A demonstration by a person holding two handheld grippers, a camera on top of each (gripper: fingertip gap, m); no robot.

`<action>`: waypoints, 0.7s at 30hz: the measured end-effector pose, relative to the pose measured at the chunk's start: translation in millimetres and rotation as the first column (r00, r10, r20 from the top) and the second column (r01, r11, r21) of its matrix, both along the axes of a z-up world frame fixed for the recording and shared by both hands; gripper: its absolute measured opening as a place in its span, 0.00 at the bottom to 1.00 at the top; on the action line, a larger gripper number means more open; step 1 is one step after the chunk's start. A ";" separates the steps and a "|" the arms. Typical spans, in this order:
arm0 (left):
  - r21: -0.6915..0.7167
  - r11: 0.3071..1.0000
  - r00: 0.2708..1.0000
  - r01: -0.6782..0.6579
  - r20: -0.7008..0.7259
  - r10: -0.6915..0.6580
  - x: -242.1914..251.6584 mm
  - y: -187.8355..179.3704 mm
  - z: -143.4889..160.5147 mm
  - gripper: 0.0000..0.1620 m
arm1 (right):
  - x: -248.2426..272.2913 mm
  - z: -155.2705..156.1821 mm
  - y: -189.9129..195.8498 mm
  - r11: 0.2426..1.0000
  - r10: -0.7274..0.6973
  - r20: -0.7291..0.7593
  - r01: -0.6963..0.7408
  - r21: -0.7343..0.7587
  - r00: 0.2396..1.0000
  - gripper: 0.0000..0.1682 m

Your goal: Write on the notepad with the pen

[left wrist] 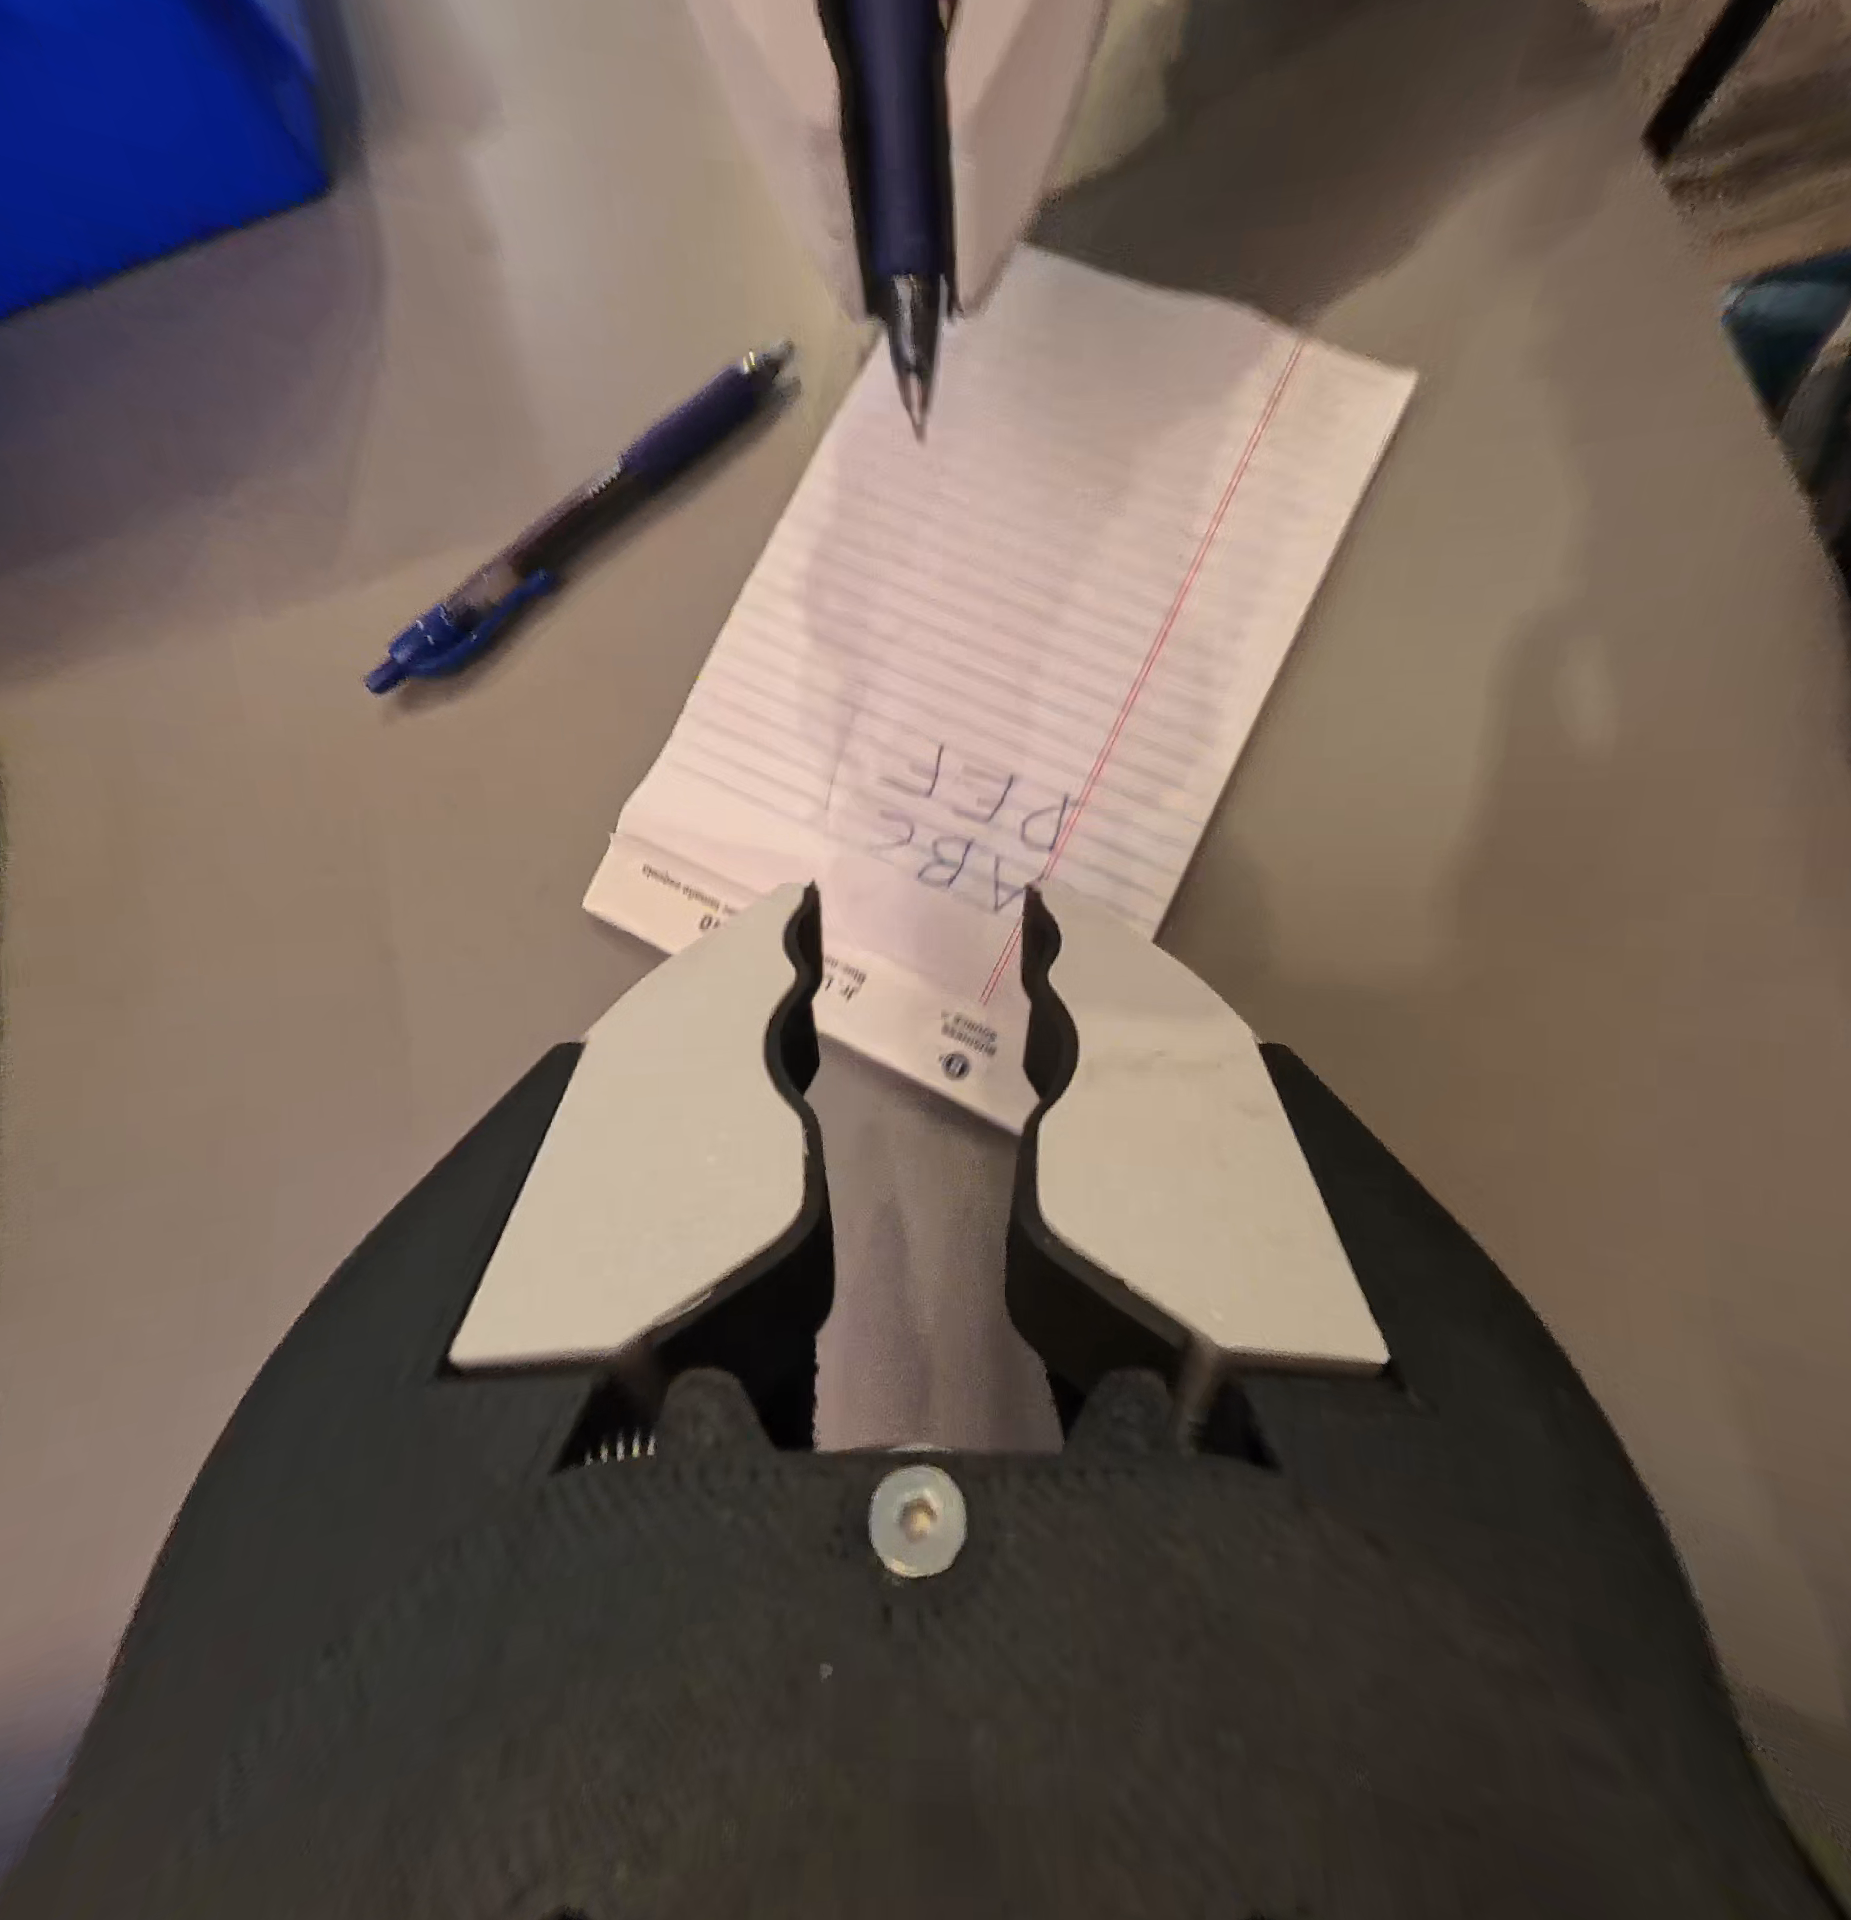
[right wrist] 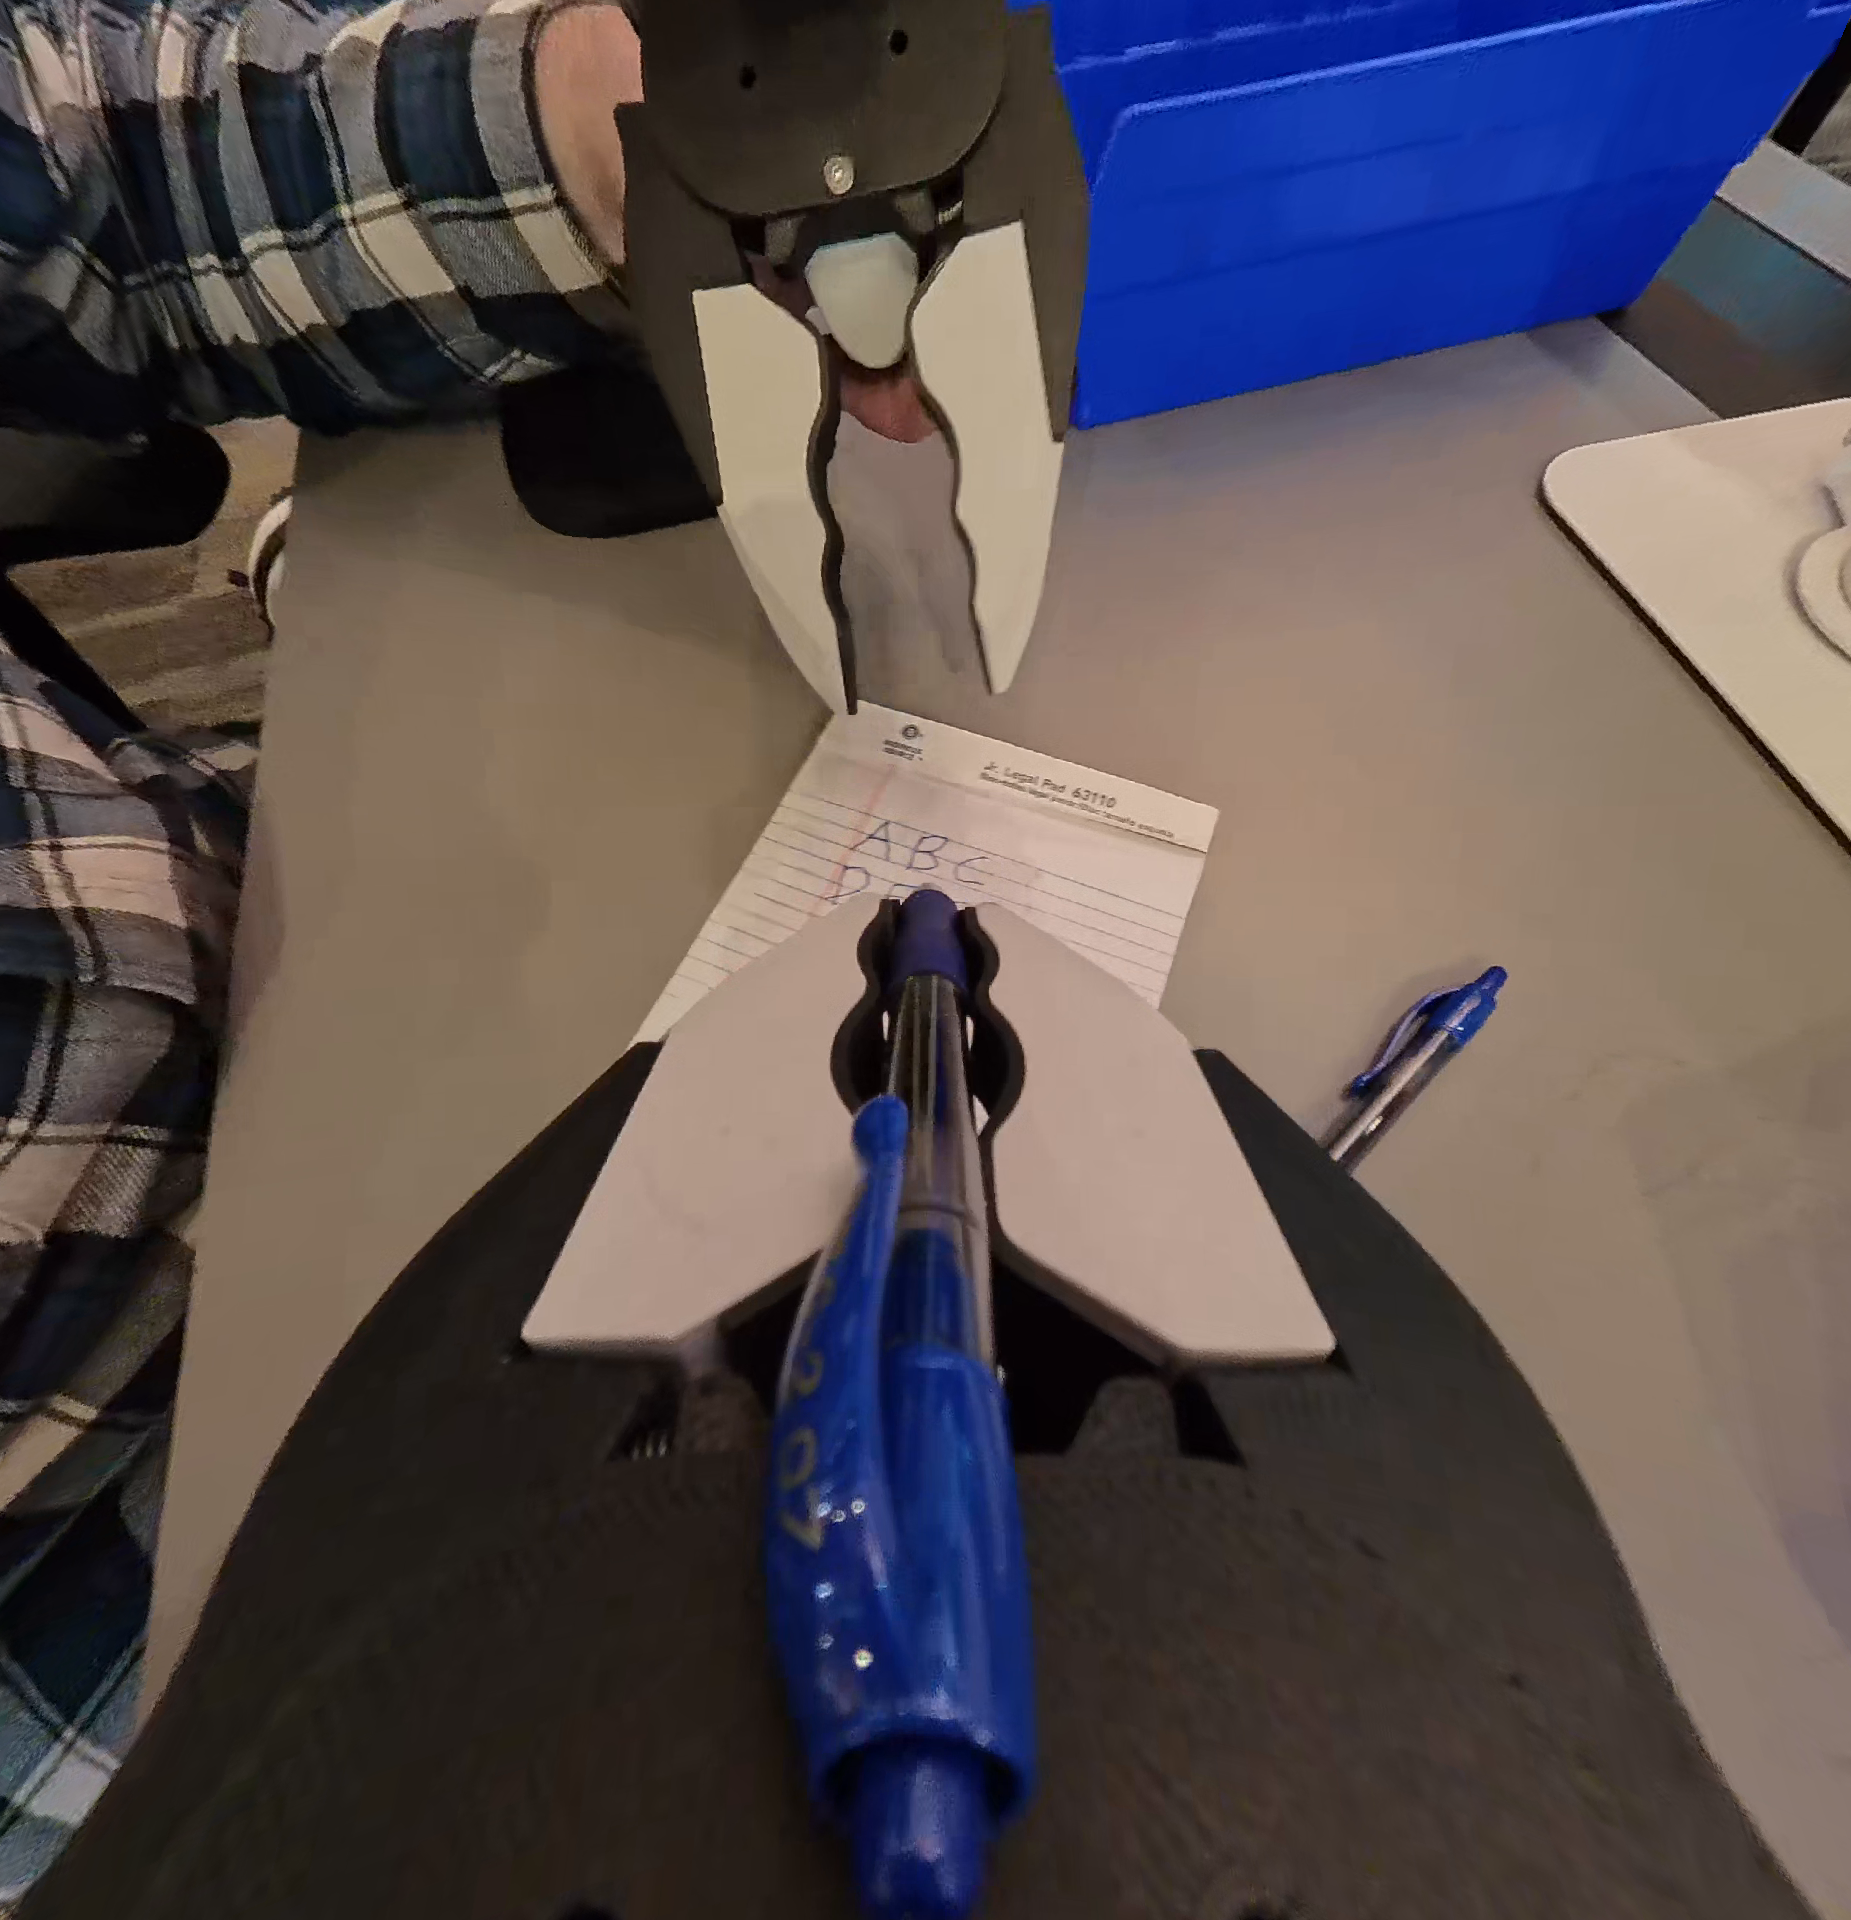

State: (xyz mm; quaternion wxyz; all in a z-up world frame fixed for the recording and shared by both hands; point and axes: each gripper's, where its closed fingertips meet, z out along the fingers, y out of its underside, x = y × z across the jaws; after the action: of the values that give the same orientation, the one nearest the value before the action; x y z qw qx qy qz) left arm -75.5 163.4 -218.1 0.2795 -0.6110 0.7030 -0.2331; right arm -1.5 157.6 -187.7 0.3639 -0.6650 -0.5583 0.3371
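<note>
One notepad, two pens: gripper-held, table-lying.

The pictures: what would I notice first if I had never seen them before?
Probably the blue pen, shut in the right gripper and pointing down at the lined notepad, which already has blue handwriting near its bound end. A spare pen lies on the grey table beside the pad. The left gripper is open over the pad's bound end.
</note>
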 end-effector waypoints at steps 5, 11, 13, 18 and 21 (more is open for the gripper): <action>0.055 0.996 0.984 -0.075 0.163 0.066 22.3 -13.6 31.9 0.28 | 0.5 2.6 -16.1 1.000 -0.001 0.013 0.001 -0.028 1.000 0.06; 0.367 0.918 0.967 -0.151 0.247 0.060 59.1 -26.8 52.6 0.37 | -7.7 28.6 -28.5 0.961 -0.034 -0.201 -0.023 -0.277 0.979 0.06; 0.469 0.865 0.956 -0.180 0.290 0.042 68.3 -31.0 62.0 0.32 | -7.1 36.7 -27.8 0.922 -0.068 -0.288 -0.050 -0.384 0.955 0.06; 0.648 0.701 0.928 -0.297 0.368 0.054 75.3 -25.8 79.4 0.19 | -5.3 47.6 -32.5 0.819 -0.111 -0.436 -0.167 -0.550 0.893 0.07; 0.691 0.663 0.927 -0.287 0.375 0.010 80.2 -31.5 79.5 0.11 | -4.4 50.6 -34.6 0.782 -0.125 -0.483 -0.214 -0.586 0.866 0.06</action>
State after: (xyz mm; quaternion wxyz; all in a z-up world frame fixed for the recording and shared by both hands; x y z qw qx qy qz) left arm 4.7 132.0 -138.6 0.6364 -0.4528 0.6244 -0.0086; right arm -5.8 123.0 -137.2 0.2467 -0.6234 -0.3184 0.6701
